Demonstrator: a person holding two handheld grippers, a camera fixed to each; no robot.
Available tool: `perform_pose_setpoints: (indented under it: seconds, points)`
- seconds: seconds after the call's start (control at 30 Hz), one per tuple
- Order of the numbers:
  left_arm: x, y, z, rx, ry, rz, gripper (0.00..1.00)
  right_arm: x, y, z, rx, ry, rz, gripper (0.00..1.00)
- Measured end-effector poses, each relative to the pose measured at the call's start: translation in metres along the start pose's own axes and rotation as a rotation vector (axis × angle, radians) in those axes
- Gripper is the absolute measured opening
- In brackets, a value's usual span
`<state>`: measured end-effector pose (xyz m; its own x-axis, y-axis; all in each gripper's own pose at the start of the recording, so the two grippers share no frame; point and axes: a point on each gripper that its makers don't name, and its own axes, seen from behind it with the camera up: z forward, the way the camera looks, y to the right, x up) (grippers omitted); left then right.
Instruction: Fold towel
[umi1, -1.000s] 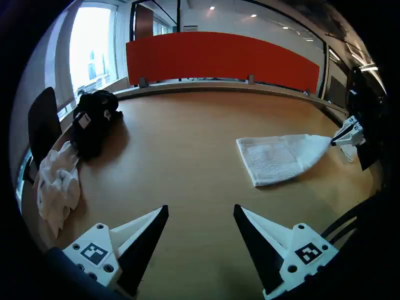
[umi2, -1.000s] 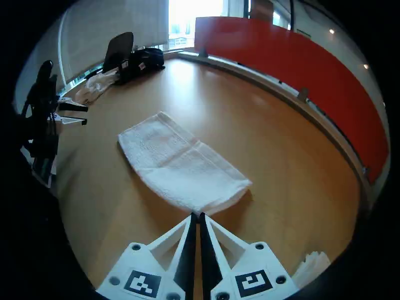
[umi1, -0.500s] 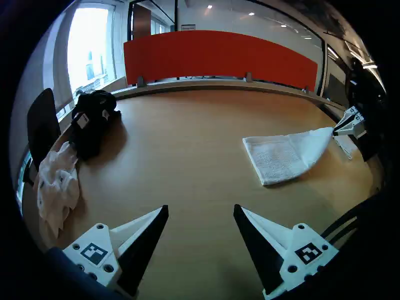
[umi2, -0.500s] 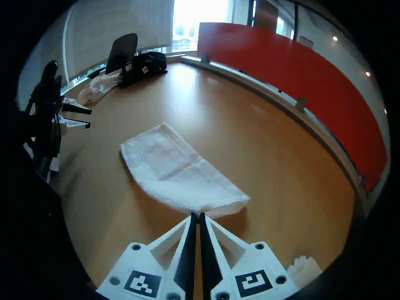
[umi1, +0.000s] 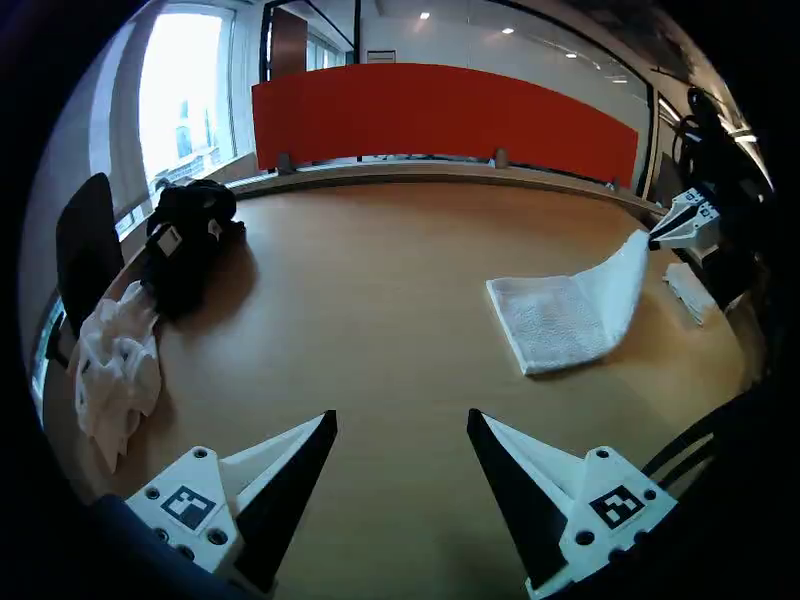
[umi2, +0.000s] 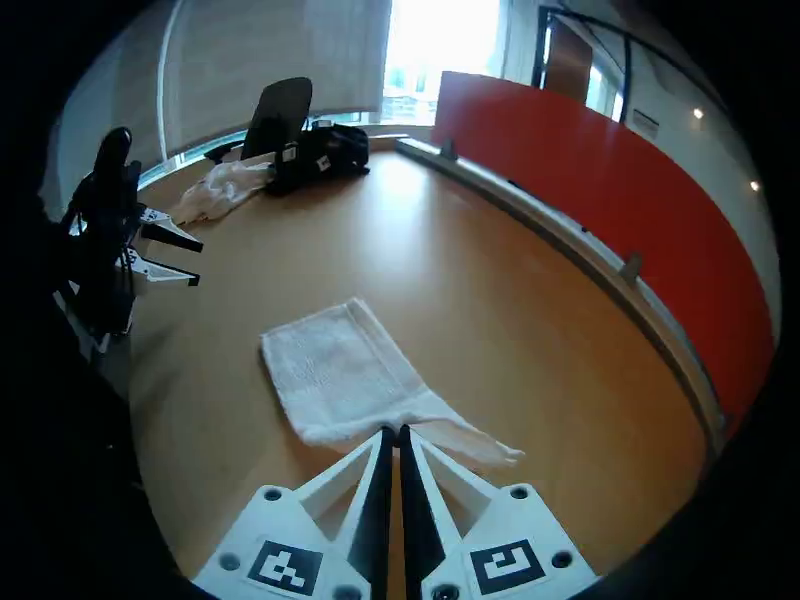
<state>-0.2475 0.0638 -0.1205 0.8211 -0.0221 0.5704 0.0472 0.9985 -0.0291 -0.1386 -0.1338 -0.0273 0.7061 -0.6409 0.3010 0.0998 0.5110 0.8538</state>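
A white folded towel (umi1: 560, 320) lies on the wooden table (umi1: 380, 280), its right end lifted off the surface. My right gripper (umi1: 652, 238) is shut on that raised corner at the far right of the left gripper view. In the right gripper view the towel (umi2: 340, 380) stretches away from my right gripper (umi2: 393, 432), whose fingertips pinch its near edge. My left gripper (umi1: 400, 420) stands open above bare table, well short of the towel, and appears as the left gripper (umi2: 185, 258) at the left edge of the right gripper view.
A black bag (umi1: 188, 240) and a crumpled white cloth (umi1: 115, 370) sit at the table's left side beside a dark chair (umi1: 85, 250). A red partition (umi1: 440, 115) runs along the far edge. Another small folded white cloth (umi1: 690, 290) lies at the right.
My right gripper has risen, lifting the towel's corner higher off the table so that end now stands up. The left gripper has stayed open and still.
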Motion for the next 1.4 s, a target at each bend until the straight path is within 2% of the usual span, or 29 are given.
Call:
perform_pose_setpoints:
  seconds: [0.3,0.57,0.77,0.97,1.4]
  points:
    - [0.001,0.001,-0.005,0.001,0.004,-0.001,0.97,0.038,-0.019,0.029,0.09,0.018,-0.095,0.05]
    - [-0.001,0.001,-0.011,0.006,0.002,-0.003,0.97,0.061,-0.055,0.07,0.204,0.006,-0.184,0.05]
    - [-0.004,-0.002,-0.012,0.018,0.003,-0.016,0.97,0.056,-0.09,0.105,0.287,-0.031,-0.207,0.05]
    - [-0.006,-0.004,-0.012,0.025,0.0,-0.022,0.97,0.035,-0.115,0.136,0.323,-0.093,-0.193,0.05]
    - [-0.007,-0.003,-0.012,0.022,-0.003,-0.016,0.97,0.028,-0.121,0.139,0.334,-0.107,-0.184,0.05]
